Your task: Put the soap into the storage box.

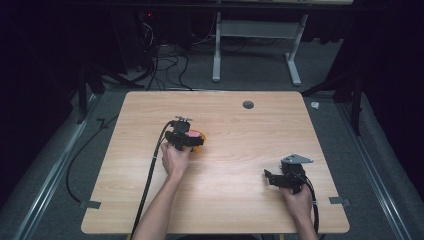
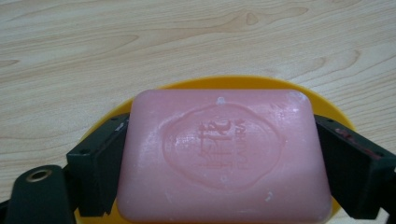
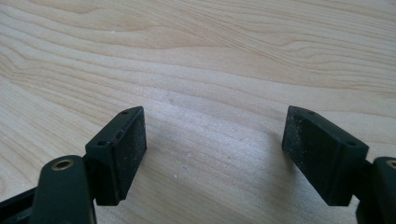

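A pink soap bar (image 2: 222,154) with an embossed stamp lies over a round yellow dish (image 2: 224,83) on the wooden table (image 2: 140,42). My left gripper (image 2: 222,128) is shut on the soap, one black jaw pressed against each short end. Whether the bar rests in the dish or hangs just above it I cannot tell. From above, the left gripper (image 1: 184,136) sits left of the table's centre, with the soap (image 1: 193,133) and dish (image 1: 200,143) peeking out beside it. My right gripper (image 1: 271,176) stands open near the front right, and its pads (image 3: 126,149) have nothing but bare wood between them.
A dark round grommet hole (image 1: 248,104) sits near the table's far edge. Cables (image 1: 150,170) trail from each gripper toward the front edge. Beyond the table stand a white desk frame (image 1: 260,30) and floor cables (image 1: 165,65).
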A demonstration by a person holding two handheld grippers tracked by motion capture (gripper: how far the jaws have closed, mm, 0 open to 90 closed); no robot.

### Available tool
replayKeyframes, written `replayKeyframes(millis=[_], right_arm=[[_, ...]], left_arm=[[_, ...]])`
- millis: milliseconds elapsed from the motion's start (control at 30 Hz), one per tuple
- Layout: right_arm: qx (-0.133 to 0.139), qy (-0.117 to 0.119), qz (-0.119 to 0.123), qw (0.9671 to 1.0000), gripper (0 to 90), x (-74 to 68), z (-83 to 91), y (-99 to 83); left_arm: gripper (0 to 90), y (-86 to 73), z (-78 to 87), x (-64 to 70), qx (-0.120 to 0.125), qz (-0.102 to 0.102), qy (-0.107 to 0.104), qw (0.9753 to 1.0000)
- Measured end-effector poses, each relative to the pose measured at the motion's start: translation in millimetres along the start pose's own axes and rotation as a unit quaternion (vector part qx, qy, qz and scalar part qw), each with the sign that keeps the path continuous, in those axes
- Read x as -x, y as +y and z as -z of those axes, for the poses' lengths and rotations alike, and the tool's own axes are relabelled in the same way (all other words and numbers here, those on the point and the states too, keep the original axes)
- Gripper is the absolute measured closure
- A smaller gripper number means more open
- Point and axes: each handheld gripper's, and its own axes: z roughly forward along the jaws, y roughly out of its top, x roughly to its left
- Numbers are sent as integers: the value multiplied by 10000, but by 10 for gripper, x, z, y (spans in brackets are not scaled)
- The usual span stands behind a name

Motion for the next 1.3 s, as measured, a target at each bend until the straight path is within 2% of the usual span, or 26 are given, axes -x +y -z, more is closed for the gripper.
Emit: replayKeyframes(millis=[467, 500, 533, 667, 833, 1200, 1300], right_arm=[[-4, -6, 16, 10000, 225, -3, -1, 0], [-6, -8, 20, 10000, 225, -5, -1, 1], [-6, -5, 22, 10000, 225, -4, -1, 1], [-7, -7, 20, 10000, 225, -5, -1, 1], [-12, -9, 24, 10000, 225, -6, -1, 1], [-18, -13, 32, 10000, 225, -7, -1, 1], [-13, -17, 34, 10000, 225, -10, -3, 1]], left_arm=[[131, -20, -73, 21, -148, -4, 83, 9999], [131, -21, -82, 29, -161, -7, 169, 9997], [131, -21, -82, 29, -161, -7, 169, 9997], [129, -12, -58, 26, -104, 11, 159, 9998], [130, 18, 32, 6, 129, 117, 72, 9998], [131, 26, 143, 2, 261, 19, 38, 9996], [138, 23, 239, -21, 362, -63, 32, 9993]])
